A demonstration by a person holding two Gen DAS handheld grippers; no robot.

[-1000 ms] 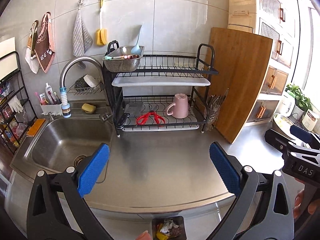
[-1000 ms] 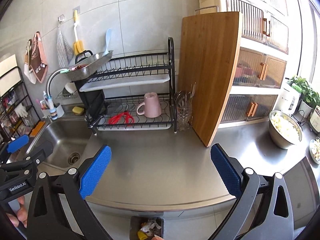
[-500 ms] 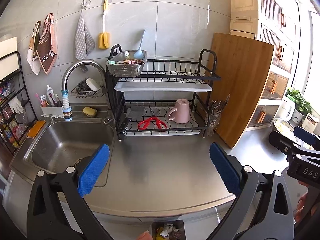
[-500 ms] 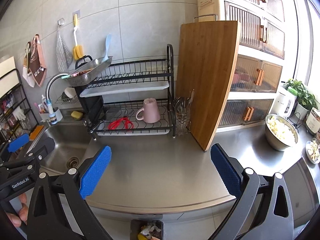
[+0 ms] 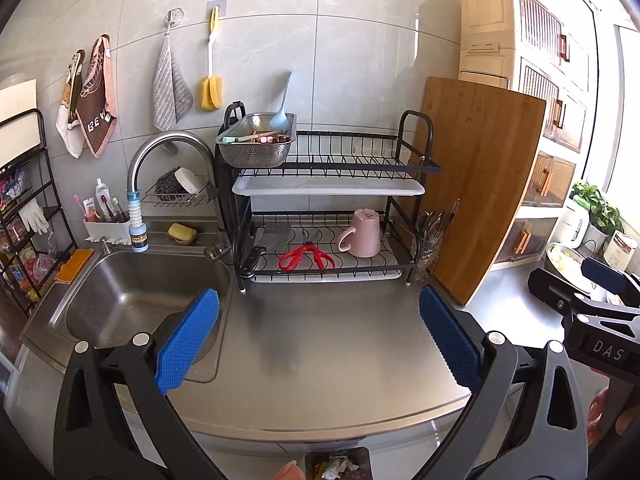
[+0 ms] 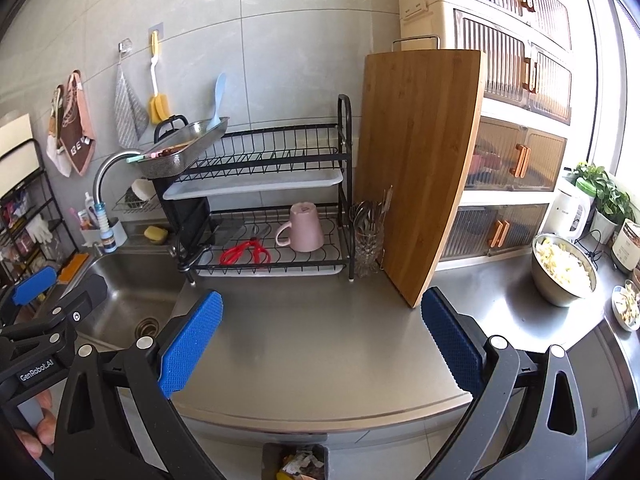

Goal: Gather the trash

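A dark trash bin [image 5: 336, 465] with crumpled wrappers inside stands on the floor below the steel counter's [image 5: 320, 344] front edge; it also shows in the right wrist view as the bin [image 6: 298, 462]. My left gripper [image 5: 318, 338] hangs open above the counter, nothing between its blue pads. My right gripper [image 6: 320, 340] is open too and holds nothing. Each gripper appears at the edge of the other's view, held in a hand. No loose trash shows on the counter.
A black dish rack [image 5: 332, 208] with a pink mug [image 5: 362, 234] and red scissors [image 5: 306, 256] stands at the back. The sink [image 5: 132, 300] is to the left. A wooden cutting board [image 6: 420, 168] leans on the right, with a steel bowl of food [image 6: 564, 274] beyond.
Both grippers have risen and tilted slightly, so the counter and rack sit lower in view. The bin shows less at the bottom edge. Both stay open.
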